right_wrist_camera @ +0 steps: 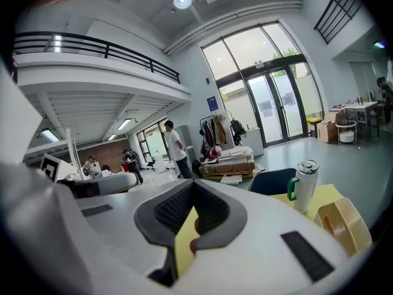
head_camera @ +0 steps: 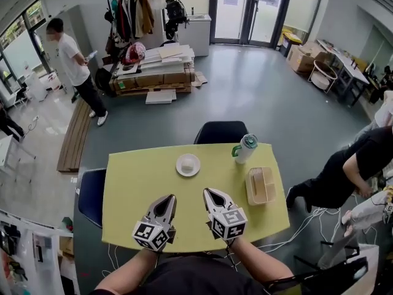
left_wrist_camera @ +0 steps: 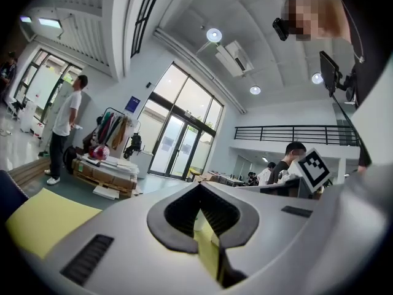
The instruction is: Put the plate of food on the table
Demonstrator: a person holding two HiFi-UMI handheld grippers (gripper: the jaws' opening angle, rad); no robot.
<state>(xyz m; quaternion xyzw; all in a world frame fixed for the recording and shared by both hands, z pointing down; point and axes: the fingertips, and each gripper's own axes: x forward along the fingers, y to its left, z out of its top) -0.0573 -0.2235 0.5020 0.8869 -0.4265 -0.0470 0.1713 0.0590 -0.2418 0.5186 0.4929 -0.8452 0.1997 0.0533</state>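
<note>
The white plate (head_camera: pixel 188 165) with a pale piece of food on it rests on the yellow-green table (head_camera: pixel 135 183), near the table's far middle. Both grippers hover over the near half of the table, short of the plate and pointing toward it. My left gripper (head_camera: pixel 169 198) is shut, with nothing between its jaws, below and left of the plate. To its right, my right gripper (head_camera: pixel 209 193) is also shut and empty, just below and right of the plate. In the left gripper view (left_wrist_camera: pixel 199 190) and the right gripper view (right_wrist_camera: pixel 193 184) the jaws meet at the tips.
A white bottle with a green lid (head_camera: pixel 245 148) (right_wrist_camera: pixel 303 186) stands at the far right of the table. A tan rack (head_camera: pixel 261 185) (right_wrist_camera: pixel 344 226) lies beside it. Dark chairs (head_camera: pixel 221 132) (head_camera: pixel 91 195) stand at the far and left sides. A person (head_camera: pixel 350 171) bends down at the right.
</note>
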